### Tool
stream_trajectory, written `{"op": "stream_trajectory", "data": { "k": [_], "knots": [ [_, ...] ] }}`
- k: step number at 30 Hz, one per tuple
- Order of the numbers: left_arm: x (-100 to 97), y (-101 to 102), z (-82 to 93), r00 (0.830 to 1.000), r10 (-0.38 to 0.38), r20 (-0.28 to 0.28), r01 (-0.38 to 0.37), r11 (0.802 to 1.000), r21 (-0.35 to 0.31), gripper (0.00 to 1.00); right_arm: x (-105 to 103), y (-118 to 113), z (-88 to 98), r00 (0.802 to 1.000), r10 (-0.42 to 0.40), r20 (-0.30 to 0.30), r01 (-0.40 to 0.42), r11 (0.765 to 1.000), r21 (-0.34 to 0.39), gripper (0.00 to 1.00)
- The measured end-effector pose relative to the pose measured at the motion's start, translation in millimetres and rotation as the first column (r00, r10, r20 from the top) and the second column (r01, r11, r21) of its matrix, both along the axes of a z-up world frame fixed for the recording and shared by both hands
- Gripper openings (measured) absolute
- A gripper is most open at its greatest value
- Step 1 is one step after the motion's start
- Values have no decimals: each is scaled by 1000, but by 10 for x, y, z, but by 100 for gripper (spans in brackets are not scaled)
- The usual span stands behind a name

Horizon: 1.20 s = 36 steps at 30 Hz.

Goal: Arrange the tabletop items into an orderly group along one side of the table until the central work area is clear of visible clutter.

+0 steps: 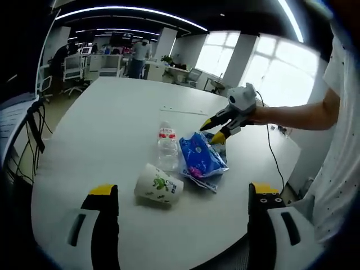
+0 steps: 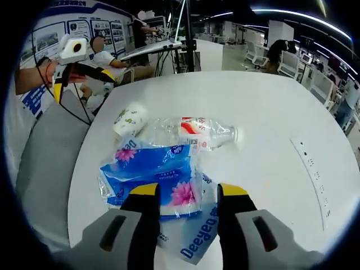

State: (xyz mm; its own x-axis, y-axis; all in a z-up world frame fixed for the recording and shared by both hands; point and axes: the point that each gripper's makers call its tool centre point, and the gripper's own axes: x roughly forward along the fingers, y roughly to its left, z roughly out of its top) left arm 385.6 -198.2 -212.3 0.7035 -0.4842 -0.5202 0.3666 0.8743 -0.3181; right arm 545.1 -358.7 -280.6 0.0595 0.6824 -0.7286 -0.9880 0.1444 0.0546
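On the white table (image 1: 107, 124) lie three items close together: a clear water bottle (image 1: 167, 147) on its side, a blue tissue pack (image 1: 201, 154) in loose plastic wrap, and a white paper cup (image 1: 159, 184) tipped over. My left gripper (image 1: 184, 191) is open and wide, short of the cup, with nothing between its jaws. My right gripper (image 1: 212, 131), held by a hand, hovers open at the pack's far edge. In the right gripper view, the right gripper (image 2: 188, 191) straddles a corner of the tissue pack (image 2: 149, 174). Beyond it lie the bottle (image 2: 197, 132) and the cup (image 2: 129, 120).
A flat cover strip (image 1: 183, 111) is set into the table behind the items. A black cable (image 1: 273, 152) hangs past the table's edge near the person's arm (image 1: 298, 115). Office chairs and desks stand beyond the far end. The left gripper (image 2: 62, 79) shows off the table's edge.
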Motion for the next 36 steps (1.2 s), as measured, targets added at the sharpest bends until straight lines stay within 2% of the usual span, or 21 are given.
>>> {"op": "stream_trajectory", "data": {
  "k": [25, 36],
  "knots": [
    [-4, -14, -61, 1000, 16, -14, -16, 1000, -13, 98, 99, 39, -109, 999, 31, 16, -31, 1000, -1, 6],
    [-12, -24, -73, 1000, 12, -17, -12, 1000, -10, 98, 88, 33, -106, 999, 38, 13, -38, 999, 1, 2]
  ]
}}
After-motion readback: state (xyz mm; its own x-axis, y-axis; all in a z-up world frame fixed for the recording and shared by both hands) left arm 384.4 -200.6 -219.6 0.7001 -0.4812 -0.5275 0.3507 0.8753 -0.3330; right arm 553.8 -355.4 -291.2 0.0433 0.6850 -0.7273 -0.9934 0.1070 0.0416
